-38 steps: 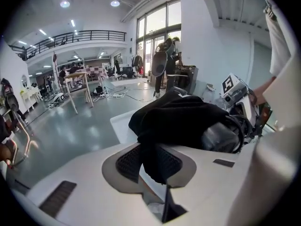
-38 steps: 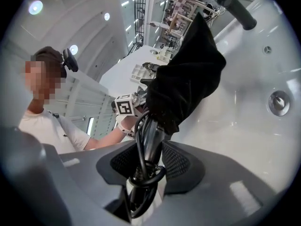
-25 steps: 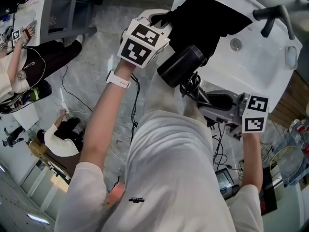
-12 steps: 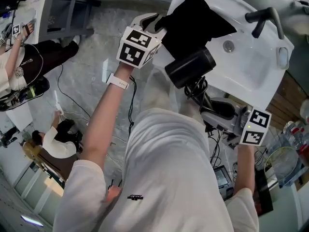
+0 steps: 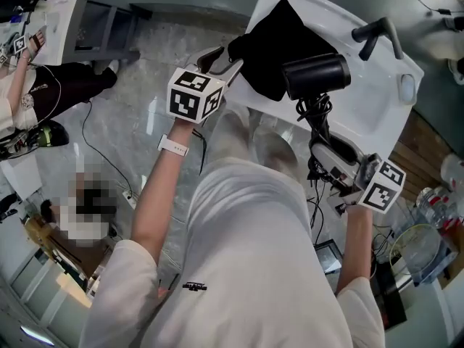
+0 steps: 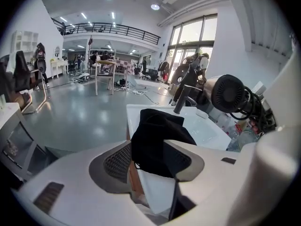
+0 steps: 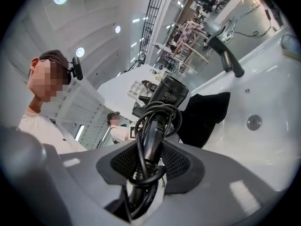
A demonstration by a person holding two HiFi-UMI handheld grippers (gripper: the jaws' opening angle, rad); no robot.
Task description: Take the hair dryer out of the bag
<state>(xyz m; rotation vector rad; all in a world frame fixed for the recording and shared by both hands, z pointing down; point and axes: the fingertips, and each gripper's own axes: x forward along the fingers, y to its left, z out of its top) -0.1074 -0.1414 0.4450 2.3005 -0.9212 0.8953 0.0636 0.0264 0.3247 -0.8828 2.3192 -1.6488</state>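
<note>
- Your right gripper (image 7: 150, 163) is clamped on the handle of the hair dryer (image 5: 315, 75). The pads (image 7: 123, 163) press on the handle from both sides.
- The black cord (image 7: 157, 113) is wound around that handle in loose loops, and some of the loops are caught in the grip too.
- The hair dryer is fully out of the bag (image 5: 279, 42). You hold it in the air over the near part of the white sink (image 5: 380, 104), with the handle pointing down toward you.
- In the head view the barrel crosses the bag's right edge, between the bag and the sink's bowl.
- The bag lies slumped and flat on the left end of the sink, partly over the front rim.
- Your left gripper (image 5: 226, 58) sits at the sink's left front corner, tilted downward, and its jaws are opening.
- In the left gripper view a corner of the bag lies between the jaw tips, but neither pad presses on the cloth.
- The black faucet (image 5: 373, 33) stands at the far side of the sink, beyond the dryer's barrel.
- The drain (image 7: 254, 122) is bare in the bowl, to the right of the bag in the right gripper view.
</note>
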